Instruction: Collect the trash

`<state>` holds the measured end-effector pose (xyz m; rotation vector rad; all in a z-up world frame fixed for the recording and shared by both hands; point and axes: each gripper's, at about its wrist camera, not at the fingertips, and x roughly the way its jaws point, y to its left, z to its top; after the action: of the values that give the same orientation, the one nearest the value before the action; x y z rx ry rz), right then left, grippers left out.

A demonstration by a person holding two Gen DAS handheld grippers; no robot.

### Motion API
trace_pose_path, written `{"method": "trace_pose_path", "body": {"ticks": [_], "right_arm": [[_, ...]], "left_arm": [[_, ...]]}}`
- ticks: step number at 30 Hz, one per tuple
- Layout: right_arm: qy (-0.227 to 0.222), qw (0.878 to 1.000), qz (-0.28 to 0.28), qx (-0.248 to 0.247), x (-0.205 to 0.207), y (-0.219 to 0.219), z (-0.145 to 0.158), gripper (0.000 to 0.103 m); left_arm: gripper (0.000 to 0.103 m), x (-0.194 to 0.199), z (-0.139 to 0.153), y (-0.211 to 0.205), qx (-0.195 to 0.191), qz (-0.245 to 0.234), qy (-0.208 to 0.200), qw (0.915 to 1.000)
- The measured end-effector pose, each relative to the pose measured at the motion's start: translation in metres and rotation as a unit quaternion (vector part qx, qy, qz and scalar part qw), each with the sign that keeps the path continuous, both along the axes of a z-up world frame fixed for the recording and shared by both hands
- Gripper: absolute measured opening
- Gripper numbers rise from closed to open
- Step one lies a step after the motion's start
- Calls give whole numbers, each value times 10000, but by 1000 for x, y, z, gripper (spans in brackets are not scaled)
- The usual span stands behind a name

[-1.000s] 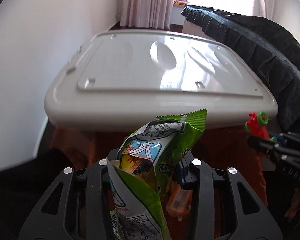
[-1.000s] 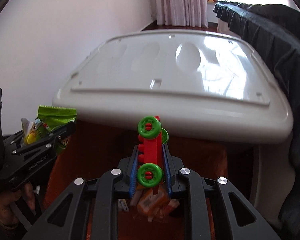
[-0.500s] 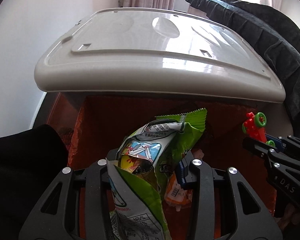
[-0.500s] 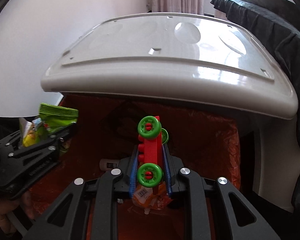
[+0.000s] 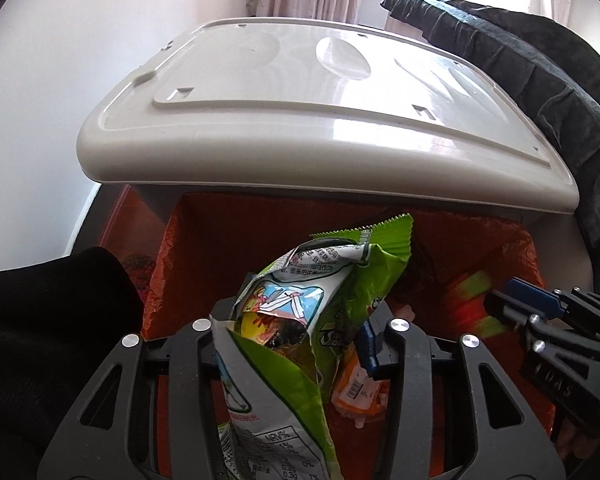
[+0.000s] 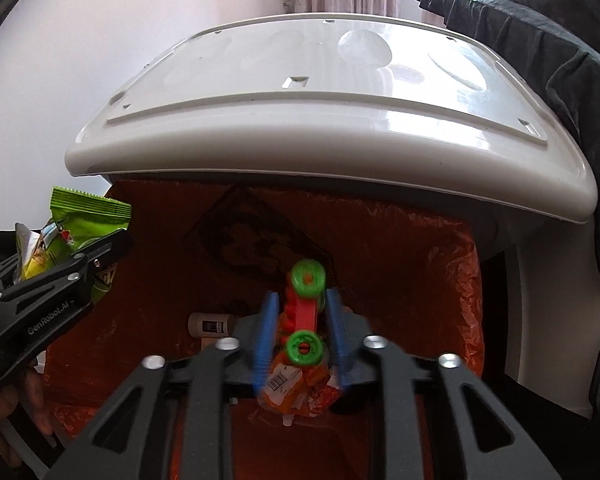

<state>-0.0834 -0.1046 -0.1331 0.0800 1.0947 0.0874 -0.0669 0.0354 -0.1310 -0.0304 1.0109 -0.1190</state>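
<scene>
Both grippers hang over an open bin (image 6: 496, 312) lined with an orange bag (image 6: 400, 248), its white lid (image 6: 324, 120) tipped up behind. The left gripper (image 5: 300, 320) has a green snack wrapper (image 5: 340, 276) standing up between its fingers (image 5: 370, 344); the fingers are opening, and the wrapper fills the gap, so whether the pads grip it cannot be told for sure, though it sits upright there. In the right wrist view the same wrapper (image 6: 80, 220) juts from that gripper at the left edge, above the bag's rim. The right gripper (image 6: 302, 320) has its blue fingers (image 6: 266, 332) opening and spread clear of a red toy (image 6: 300, 312) with green wheels, which is blurred between them and no longer touched by the pads. The toy shows as a red-green smear (image 5: 470, 308) in the left wrist view, just ahead of the right gripper. Below, at the bag's bottom, lie an orange packet (image 6: 288, 388) with a barcode and a small white bottle (image 6: 210, 324). A dark cloth (image 5: 540, 80) drapes along the right side beyond the lid.
</scene>
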Motion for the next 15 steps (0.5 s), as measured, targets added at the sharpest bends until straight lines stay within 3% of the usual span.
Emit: {"method": "trace_pose_path", "body": {"ticks": [1, 3, 4, 6, 15], "right_arm": [[-13, 10000, -47, -32, -1, 0, 0, 58], [-74, 9999, -116, -87, -1, -1, 1, 76], [-68, 9999, -107, -104, -1, 0, 1, 77], [-97, 9997, -125, -180, -1, 1, 2, 89], [-156, 9993, -315, -86, 2, -5, 5, 95]], "left_arm": [[46, 0, 1, 1, -15, 25, -7, 10000], [59, -1, 2, 2, -7, 122, -34, 9999], [61, -1, 3, 4, -8, 181, -49, 9998], [69, 0, 5, 7, -29, 268, -61, 9996], [76, 2, 8, 7, 93, 297, -148, 9994]]}}
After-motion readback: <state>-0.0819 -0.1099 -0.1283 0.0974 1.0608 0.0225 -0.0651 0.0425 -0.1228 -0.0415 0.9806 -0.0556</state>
